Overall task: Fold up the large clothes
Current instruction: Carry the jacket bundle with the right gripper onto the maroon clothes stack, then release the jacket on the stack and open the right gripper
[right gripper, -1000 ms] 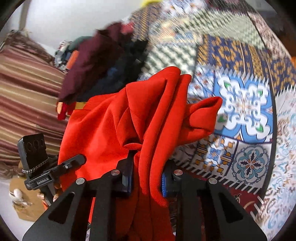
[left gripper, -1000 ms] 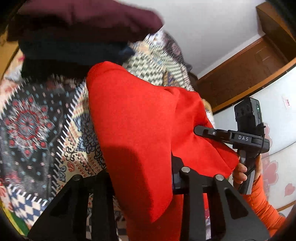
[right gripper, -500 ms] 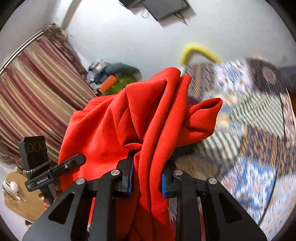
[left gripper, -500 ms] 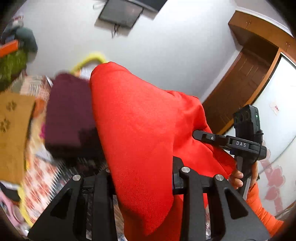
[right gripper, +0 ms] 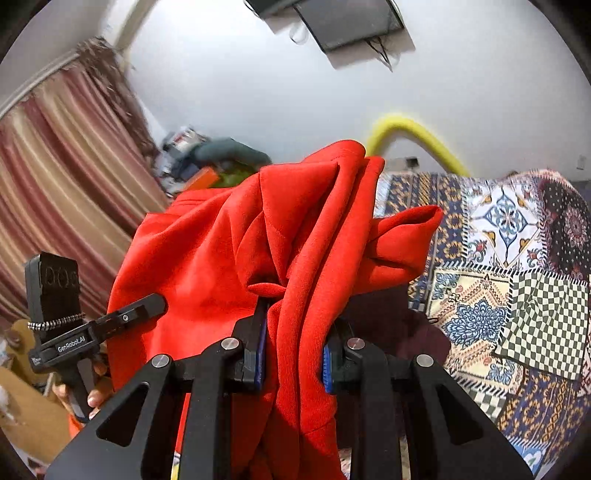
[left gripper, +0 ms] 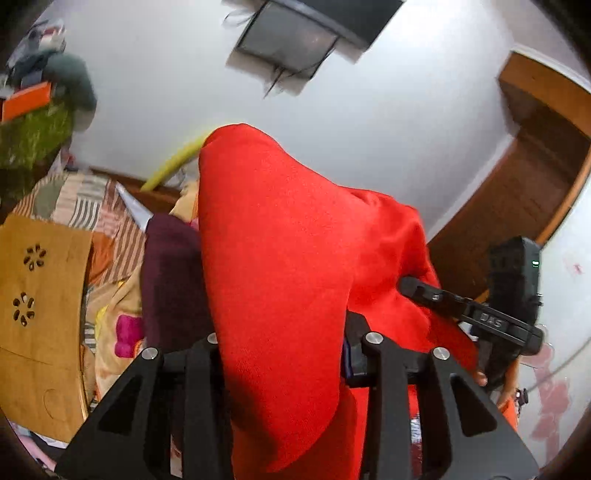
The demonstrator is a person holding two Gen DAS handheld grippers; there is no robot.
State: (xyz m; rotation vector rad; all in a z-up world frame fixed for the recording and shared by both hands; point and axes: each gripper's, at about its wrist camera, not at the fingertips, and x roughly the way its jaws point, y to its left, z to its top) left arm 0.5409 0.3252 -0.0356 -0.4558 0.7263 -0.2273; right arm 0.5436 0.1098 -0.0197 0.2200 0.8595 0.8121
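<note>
Garment: bright red knit fabric garment (left gripper: 288,280), lifted off the bed, bunched, stretched between both grippers.
Left gripper (left gripper: 284,354): jaws opening, red cloth between them, draped over the fingers.
Right gripper (right gripper: 293,350): blue-padded jaws pinching a thick gathered fold.
Far right: patchwork patterned bedspread (right gripper: 509,266).
Far left: striped curtain (right gripper: 55,177).
Wall: dark mounted screen (right gripper: 351,22).
</note>
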